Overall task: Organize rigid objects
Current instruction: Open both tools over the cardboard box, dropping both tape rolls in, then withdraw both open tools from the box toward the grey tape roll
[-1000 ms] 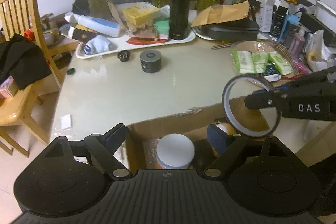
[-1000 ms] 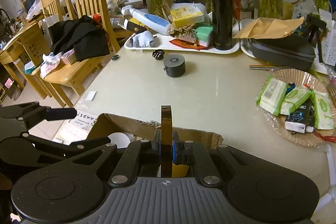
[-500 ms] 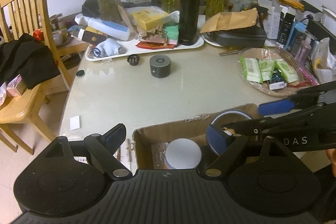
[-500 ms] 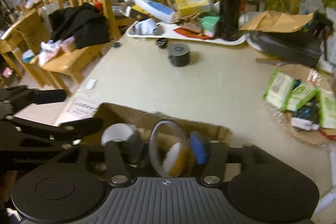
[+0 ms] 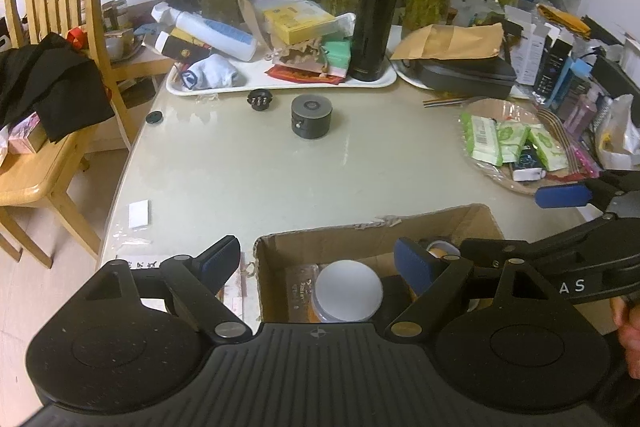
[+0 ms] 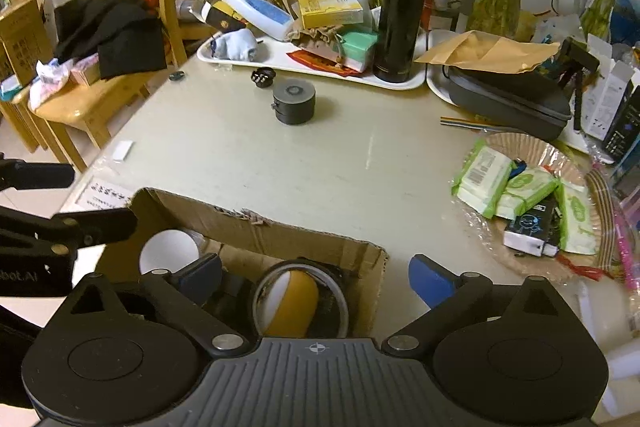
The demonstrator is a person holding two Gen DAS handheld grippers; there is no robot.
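Layout at my fingers: cardboard box (image 6: 256,227) at the near table edge.

Inside the box, a tape ring (image 6: 300,301) lies around a rounded object (image 6: 290,301), with a round-lidded jar (image 5: 347,291) to their left. Beyond the box, mid-table, stands a short cylinder (image 6: 294,101); behind it a tray (image 6: 276,61) carrying a flask (image 6: 402,11). A basket of packets (image 6: 524,187) sits to the right.
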